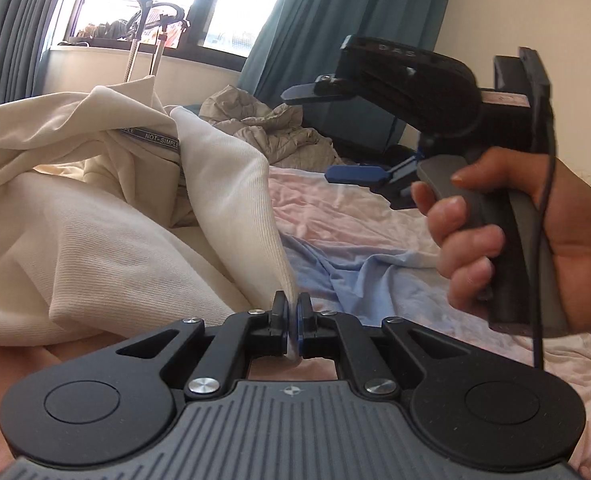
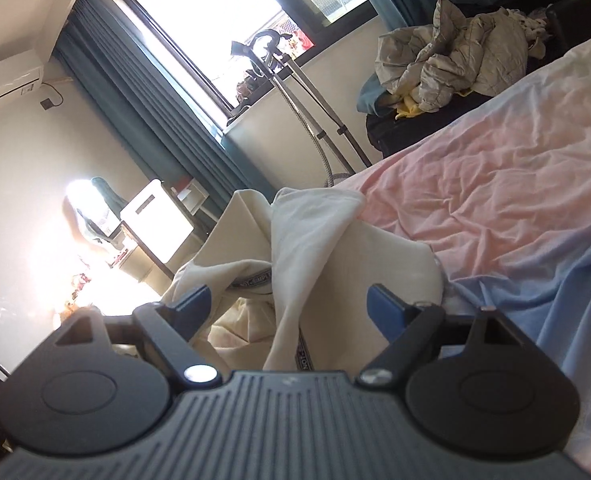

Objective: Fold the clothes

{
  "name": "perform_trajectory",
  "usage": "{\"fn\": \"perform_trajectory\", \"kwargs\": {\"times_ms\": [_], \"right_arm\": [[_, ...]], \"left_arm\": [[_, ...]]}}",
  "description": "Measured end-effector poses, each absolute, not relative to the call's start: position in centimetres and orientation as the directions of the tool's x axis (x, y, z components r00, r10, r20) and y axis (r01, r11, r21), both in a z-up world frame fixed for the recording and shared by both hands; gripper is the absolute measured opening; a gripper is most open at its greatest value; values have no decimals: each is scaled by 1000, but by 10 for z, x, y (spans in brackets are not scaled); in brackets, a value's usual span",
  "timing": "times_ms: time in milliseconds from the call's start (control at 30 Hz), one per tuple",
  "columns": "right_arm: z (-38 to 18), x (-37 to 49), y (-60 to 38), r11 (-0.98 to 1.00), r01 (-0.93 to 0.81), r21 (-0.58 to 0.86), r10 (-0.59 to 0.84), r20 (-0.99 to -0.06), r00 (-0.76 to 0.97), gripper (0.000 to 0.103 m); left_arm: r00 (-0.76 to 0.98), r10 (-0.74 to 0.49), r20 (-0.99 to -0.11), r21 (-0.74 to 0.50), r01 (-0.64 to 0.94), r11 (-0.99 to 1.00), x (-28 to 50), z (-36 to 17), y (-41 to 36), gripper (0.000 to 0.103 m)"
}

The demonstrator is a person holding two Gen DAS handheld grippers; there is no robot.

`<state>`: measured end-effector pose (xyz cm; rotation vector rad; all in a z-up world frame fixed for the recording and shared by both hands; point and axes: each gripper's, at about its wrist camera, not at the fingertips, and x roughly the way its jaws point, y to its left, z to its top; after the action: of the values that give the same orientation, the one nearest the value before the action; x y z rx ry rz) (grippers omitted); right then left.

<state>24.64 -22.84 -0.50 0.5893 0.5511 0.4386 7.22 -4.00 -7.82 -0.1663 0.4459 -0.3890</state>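
Note:
A cream garment [image 1: 107, 216] with a printed grey neck band lies bunched on the bed at the left. My left gripper [image 1: 292, 306] is shut on a stretched fold of it, which rises from the jaws up toward the collar. A hand holds my right gripper [image 1: 327, 132] in the air at the right of the left wrist view, its jaws wide apart and empty, clear of the cloth. In the tilted right wrist view the same right gripper [image 2: 291, 300] stands open just short of the cream garment [image 2: 319, 240], and nothing is pinched between its blue pads.
The bed is covered by a wrinkled pink and light-blue sheet [image 1: 375, 248]. A crumpled grey quilt [image 1: 267, 128] lies on a dark chair beyond the bed. A garment steamer stand [image 2: 295, 92] is by the window with teal curtains [image 1: 335, 20].

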Motion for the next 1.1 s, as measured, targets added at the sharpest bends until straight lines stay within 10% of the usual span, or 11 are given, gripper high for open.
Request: {"fn": "perform_trajectory", "kwargs": {"times_ms": [267, 367, 500, 800, 933, 1100], "right_arm": [[-49, 364, -205, 731, -79, 677, 493, -445, 748, 82], [-64, 386, -201, 700, -67, 712, 520, -442, 731, 63], [-63, 388, -192, 758, -39, 651, 440, -466, 768, 5], [45, 301, -202, 945, -62, 320, 144, -240, 960, 3], [80, 249, -236, 970, 47, 240, -6, -168, 986, 3], [77, 188, -306, 938, 202, 281, -156, -176, 972, 4]], "left_arm": [[809, -475, -347, -328, 369, 869, 88, -90, -30, 6], [799, -493, -343, -359, 374, 855, 96, -93, -25, 6], [796, -507, -331, -401, 368, 839, 101, -96, -21, 6], [759, -581, -294, -364, 473, 802, 95, -81, -28, 7], [755, -621, -210, -368, 528, 766, 81, -71, -29, 62], [743, -648, -166, -352, 569, 743, 69, -64, -33, 66]]}}
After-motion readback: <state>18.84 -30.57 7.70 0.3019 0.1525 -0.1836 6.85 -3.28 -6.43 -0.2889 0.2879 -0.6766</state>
